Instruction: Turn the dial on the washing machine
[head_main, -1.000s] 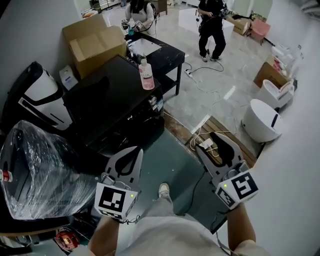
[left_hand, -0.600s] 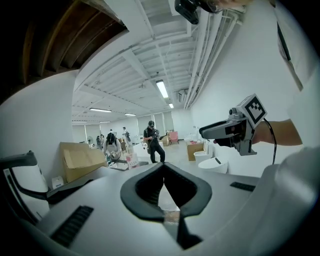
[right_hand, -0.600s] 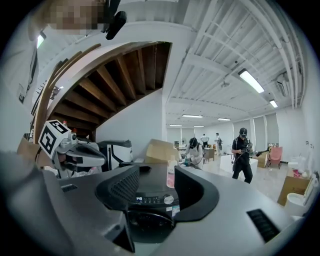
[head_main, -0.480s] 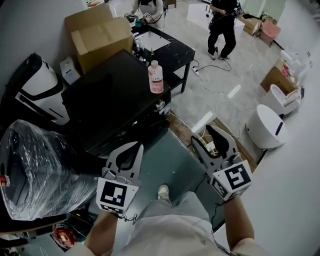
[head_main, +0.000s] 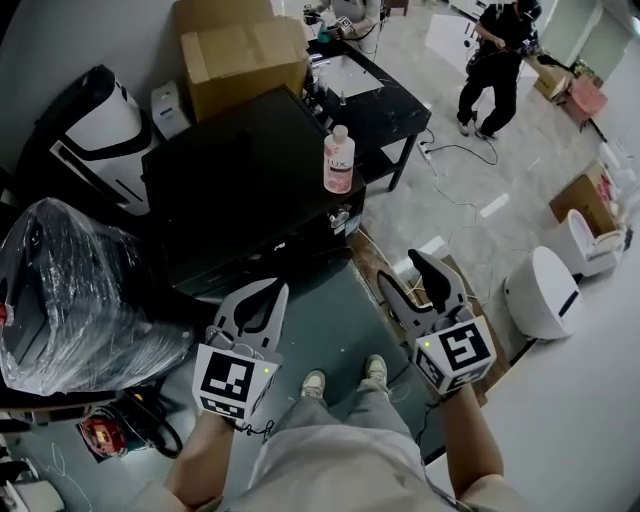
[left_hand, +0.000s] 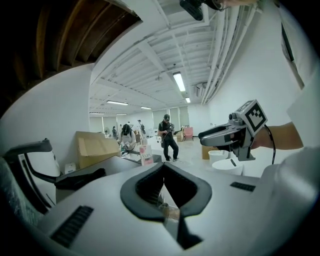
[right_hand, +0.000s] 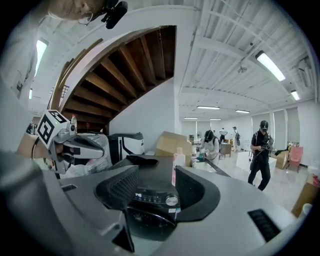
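Right gripper view: dial (right_hand: 172, 201) sits on the washer (head_main: 240, 190) front panel, 12 o'clock, well apart from my R gripper (head_main: 412, 275), jaws opening w/ nothing btwn them. L gripper (head_main: 255, 300) pinched together, empty. Risk: I come in off-centre, jaws slip off dial or clip the bottle (head_main: 339, 160) on top

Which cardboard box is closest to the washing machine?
The large cardboard box directly behind the black washing machine; the smaller box sits far right.

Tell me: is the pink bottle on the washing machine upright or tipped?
Upright: the pink bottle stands on the washing machine, cap on top.
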